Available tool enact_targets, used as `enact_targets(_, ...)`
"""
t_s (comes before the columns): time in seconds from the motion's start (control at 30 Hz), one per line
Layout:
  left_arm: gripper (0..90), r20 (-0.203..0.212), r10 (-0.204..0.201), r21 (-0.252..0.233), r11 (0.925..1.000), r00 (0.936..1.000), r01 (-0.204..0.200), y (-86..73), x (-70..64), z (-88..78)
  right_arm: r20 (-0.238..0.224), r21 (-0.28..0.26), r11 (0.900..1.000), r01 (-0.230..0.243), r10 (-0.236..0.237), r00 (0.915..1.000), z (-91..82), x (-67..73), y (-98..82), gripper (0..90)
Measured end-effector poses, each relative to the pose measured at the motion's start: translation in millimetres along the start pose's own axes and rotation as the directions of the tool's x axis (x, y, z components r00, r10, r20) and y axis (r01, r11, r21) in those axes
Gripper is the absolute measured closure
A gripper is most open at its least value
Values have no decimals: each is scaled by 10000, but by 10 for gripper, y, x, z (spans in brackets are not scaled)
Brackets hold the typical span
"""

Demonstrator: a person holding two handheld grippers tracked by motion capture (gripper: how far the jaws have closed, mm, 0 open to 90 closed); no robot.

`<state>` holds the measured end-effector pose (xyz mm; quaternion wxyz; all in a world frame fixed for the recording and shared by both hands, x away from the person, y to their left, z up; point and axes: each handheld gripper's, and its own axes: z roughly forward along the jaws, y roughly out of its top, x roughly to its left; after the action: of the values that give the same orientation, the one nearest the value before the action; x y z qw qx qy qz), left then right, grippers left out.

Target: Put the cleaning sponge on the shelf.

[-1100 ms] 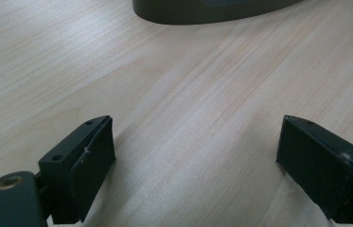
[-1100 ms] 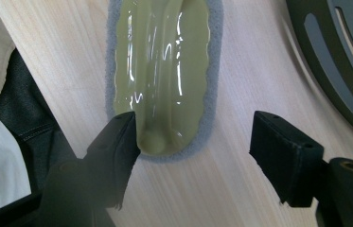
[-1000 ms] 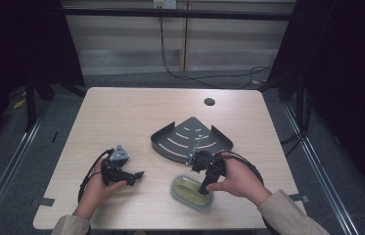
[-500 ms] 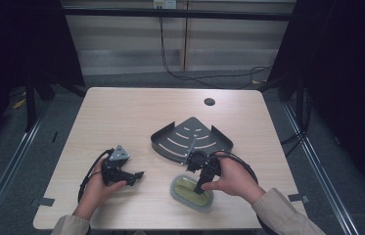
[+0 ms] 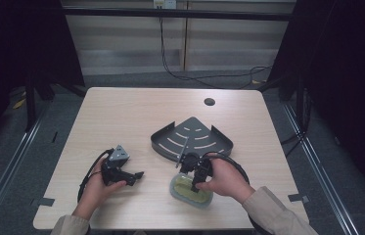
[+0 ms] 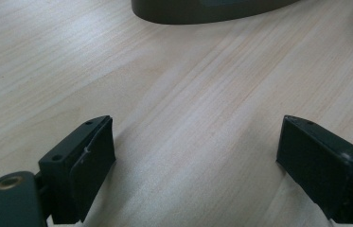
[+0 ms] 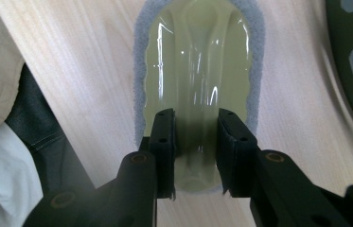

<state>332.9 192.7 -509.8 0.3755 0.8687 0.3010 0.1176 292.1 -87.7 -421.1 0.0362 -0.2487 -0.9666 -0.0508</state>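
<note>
The right gripper [image 7: 196, 156] points down at a pale green scrubbing pad [image 7: 198, 71] with a grey fleecy rim, lying flat on the worktop [image 5: 121, 117] near its front edge. Its jaws have just been closing and now pinch the raised glossy ridge along the pad's middle, one on each side, pads pressed against it. In the high view the pad [image 5: 192, 192] sits under the right hand [image 5: 224, 177], just in front of a dark fan-shaped corner rack [image 5: 192, 139]. The left gripper [image 5: 132, 175] rests well apart to the left, its jaws wide open with bare wood between them.

The worktop is light wood grain with a round cable hole [image 5: 209, 102] near the back. Beyond it are dark curtains and cables along a pale wall. The slotted rack holds nothing.
</note>
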Motion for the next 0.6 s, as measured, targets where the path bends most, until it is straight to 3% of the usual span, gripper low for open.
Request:
enact_targets(0.23,115,21,-20,-28,10000,10000,20,-1,0,2,149,314,9995,78,-83,9999,-26,21,21,713)
enact_targets(0.6,115,11,25,-22,10000,10000,-25,0,2,1,-83,121,9998,-132,133,9999,-214,-65,-53,715)
